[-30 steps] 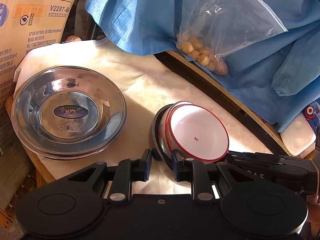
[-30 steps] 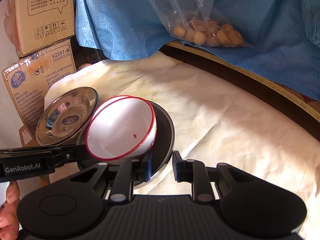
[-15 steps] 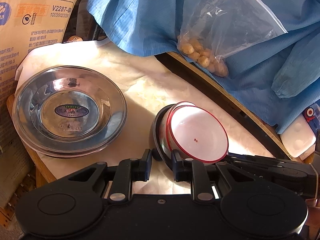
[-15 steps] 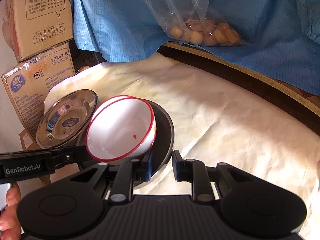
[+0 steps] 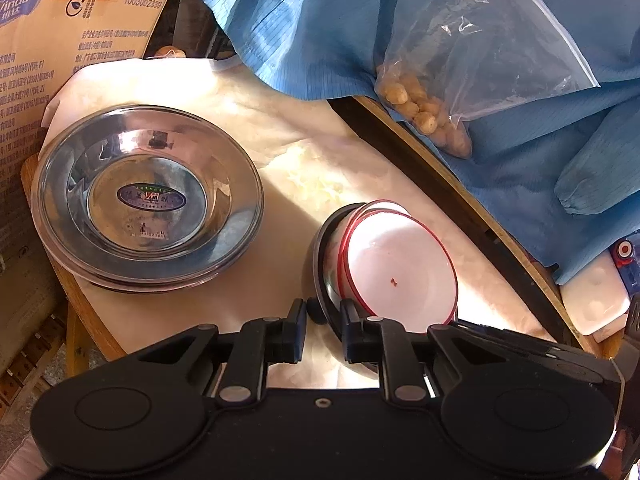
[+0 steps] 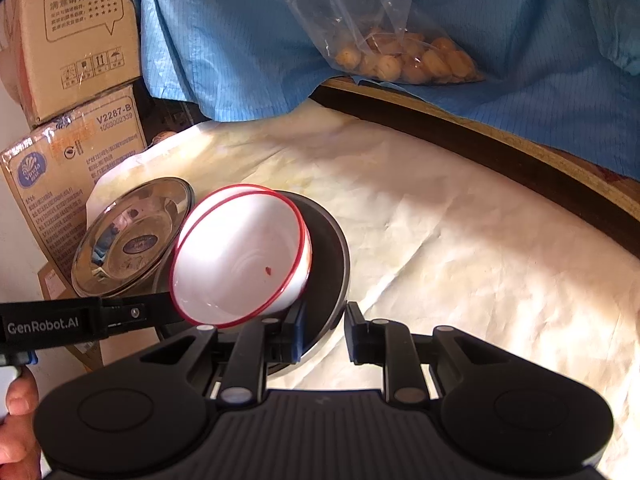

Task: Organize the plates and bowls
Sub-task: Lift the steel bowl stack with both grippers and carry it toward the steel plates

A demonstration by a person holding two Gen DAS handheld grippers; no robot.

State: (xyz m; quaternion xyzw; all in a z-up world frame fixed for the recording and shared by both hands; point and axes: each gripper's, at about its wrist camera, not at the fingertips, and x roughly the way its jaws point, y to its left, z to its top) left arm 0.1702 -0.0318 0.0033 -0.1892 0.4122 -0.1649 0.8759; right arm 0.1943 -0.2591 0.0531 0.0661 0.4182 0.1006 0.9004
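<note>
A dark bowl [image 5: 325,276] sits tilted on the cream cloth, with white red-rimmed bowls [image 5: 400,272] nested askew inside it. My left gripper [image 5: 324,332] has its jaws closing on the dark bowl's near rim, one finger outside the wall and one inside. From the other side, my right gripper [image 6: 326,332] is shut on the rim of the same dark bowl [image 6: 332,264], beside the white bowls [image 6: 240,264]. A stack of steel plates [image 5: 148,200] lies to the left, apart from both grippers.
Cardboard boxes [image 5: 60,40] stand behind and left of the plates, past the table's edge. A blue garment [image 5: 320,20] and a clear bag of nuts [image 5: 432,120] hang over the far wooden rim. A white box [image 5: 592,300] sits far right. A hand [image 6: 16,400] holds the left tool.
The left jaws have narrowed a little around the dark bowl's rim. Bowls, plates and the right gripper stay where they were.
</note>
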